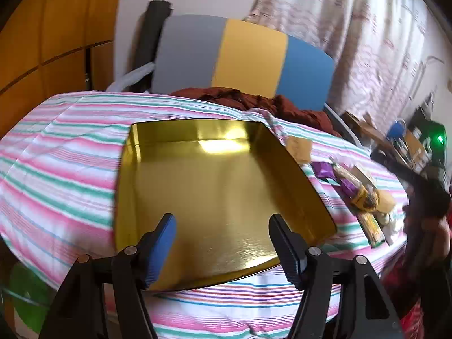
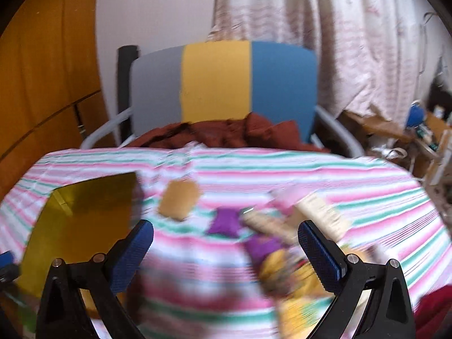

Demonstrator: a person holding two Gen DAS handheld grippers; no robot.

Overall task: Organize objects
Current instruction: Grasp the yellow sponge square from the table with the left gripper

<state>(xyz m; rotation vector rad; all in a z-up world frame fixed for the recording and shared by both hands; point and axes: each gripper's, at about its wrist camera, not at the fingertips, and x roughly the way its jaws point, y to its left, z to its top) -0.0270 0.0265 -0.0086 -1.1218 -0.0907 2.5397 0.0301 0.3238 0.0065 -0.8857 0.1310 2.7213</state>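
Note:
An empty gold tin tray [image 1: 214, 186] lies on the striped cloth; its near edge sits between the fingers of my open left gripper [image 1: 223, 223], which holds nothing. To the tray's right lie snack packets: a tan biscuit packet [image 1: 299, 147], a purple wrapper [image 1: 325, 169] and a yellow-and-purple pack [image 1: 364, 195]. In the blurred right wrist view my right gripper [image 2: 226, 234] stands open above the cloth, the purple wrapper [image 2: 226, 223] and the yellow pack [image 2: 282, 265] just ahead of it, the tan packet [image 2: 179, 199] farther off, the gold tray [image 2: 82, 220] at left.
A chair with a grey, yellow and blue back [image 1: 243, 53] stands behind the table, dark red cloth [image 1: 254, 101] heaped on its seat. A patterned curtain [image 2: 325, 42] hangs behind. Cardboard and clutter [image 2: 418, 132] fill the right side. A wooden cupboard [image 1: 56, 42] stands at left.

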